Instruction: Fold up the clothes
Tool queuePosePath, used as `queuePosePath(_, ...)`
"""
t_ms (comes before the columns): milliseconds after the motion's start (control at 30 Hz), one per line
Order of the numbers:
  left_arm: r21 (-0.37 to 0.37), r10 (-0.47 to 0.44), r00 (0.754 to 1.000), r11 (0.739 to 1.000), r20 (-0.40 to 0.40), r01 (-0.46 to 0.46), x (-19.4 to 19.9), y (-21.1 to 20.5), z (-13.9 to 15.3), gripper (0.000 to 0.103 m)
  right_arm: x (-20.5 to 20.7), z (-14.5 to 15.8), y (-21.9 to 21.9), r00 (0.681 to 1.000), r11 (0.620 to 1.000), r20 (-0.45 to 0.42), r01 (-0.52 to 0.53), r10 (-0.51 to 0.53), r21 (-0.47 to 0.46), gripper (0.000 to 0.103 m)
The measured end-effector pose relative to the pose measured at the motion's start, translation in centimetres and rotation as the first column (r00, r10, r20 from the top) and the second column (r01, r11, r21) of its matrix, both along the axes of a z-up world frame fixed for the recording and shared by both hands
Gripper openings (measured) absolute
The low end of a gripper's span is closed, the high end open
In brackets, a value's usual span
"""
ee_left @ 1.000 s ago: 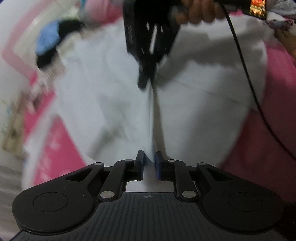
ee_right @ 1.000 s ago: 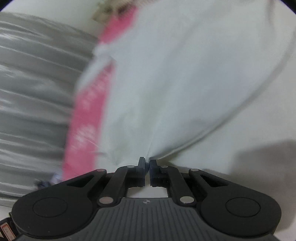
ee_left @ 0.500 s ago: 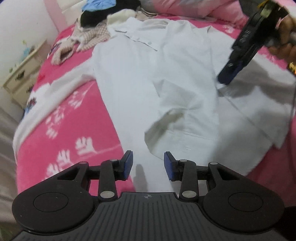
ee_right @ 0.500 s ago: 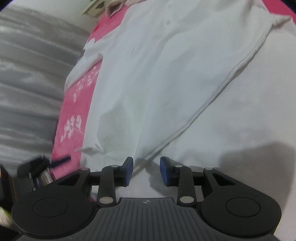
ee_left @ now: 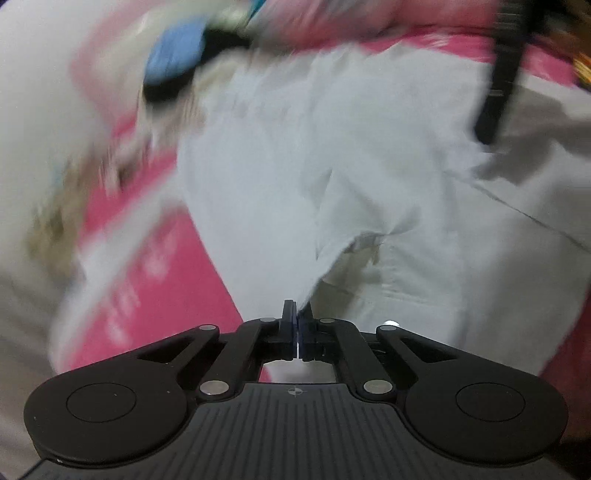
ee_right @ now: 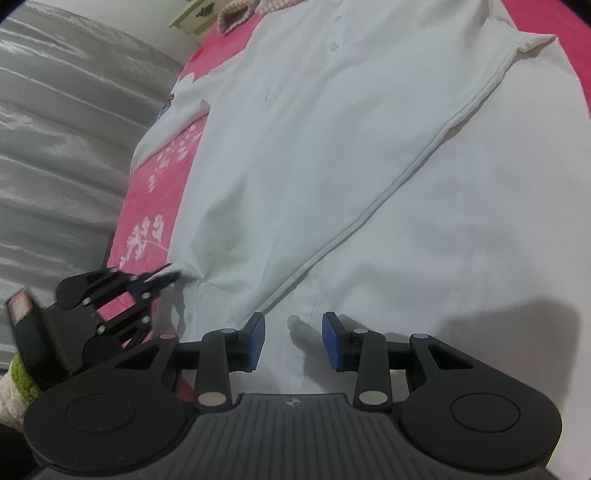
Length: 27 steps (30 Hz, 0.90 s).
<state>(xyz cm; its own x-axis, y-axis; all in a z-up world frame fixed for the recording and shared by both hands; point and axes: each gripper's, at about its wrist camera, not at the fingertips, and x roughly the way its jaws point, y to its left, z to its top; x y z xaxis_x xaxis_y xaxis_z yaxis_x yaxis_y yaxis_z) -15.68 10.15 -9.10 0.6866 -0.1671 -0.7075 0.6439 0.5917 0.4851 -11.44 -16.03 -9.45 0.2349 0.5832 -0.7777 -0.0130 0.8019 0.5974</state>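
A white button shirt (ee_right: 332, 147) lies spread on a pink bedspread (ee_right: 155, 195). My left gripper (ee_left: 297, 321) is shut, pinching a hem edge of the shirt (ee_left: 369, 166). In the right wrist view this gripper (ee_right: 162, 277) grips the shirt's lower left corner, and the cloth puckers there. My right gripper (ee_right: 293, 339) stands open just above the shirt's front, with a small button and flat fabric between its blue pads (ee_right: 255, 343) but nothing gripped. It appears as a dark blurred shape (ee_left: 495, 110) at the upper right of the left wrist view.
A blurred pile of other clothes, blue and black (ee_left: 173, 66), lies at the head of the bed. A small cream nightstand (ee_right: 195, 14) stands beyond the bed's corner. Grey pleated fabric (ee_right: 55, 147) hangs along the bed's left side.
Both grippers let go of the shirt and opened. Since half a second ago the left gripper has shut again on the hem and is swinging, blurring its view. The right stays open.
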Motion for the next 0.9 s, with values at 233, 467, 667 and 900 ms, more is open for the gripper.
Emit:
queuePosePath(233, 0.28, -0.182, 0.983, 0.944, -0.006, 0.177, -3.9, -0.9, -3.2, 0.005, 0.0, -0.7, -0.7, 0.999, 0.999, -0.024, 0.032, -0.032, -0.011, 0.038)
queuePosePath(467, 0.254, -0.058, 0.993, 0.964, -0.107, 0.084, -3.7, 0.9, -1.9, 0.027, -0.5, 0.2, -1.1, 0.999, 0.999, 0.006, 0.041, -0.041, -0.021, 0.04)
queuePosePath(667, 0.136, 0.13, 0.982, 0.984, -0.135, -0.111, -1.8, 3.5, 2.4, 0.028, -1.4, 0.9, -1.9, 0.995, 0.997, 0.068, 0.071, -0.069, -0.04, 0.041)
queuePosePath(900, -0.153, 0.157, 0.939, 0.965, -0.306, -0.212, 2.5, 1.6, 3.4, 0.032, -1.9, 1.8, -2.4, 0.982, 0.989, 0.171, 0.099, -0.08, -0.106, 0.04)
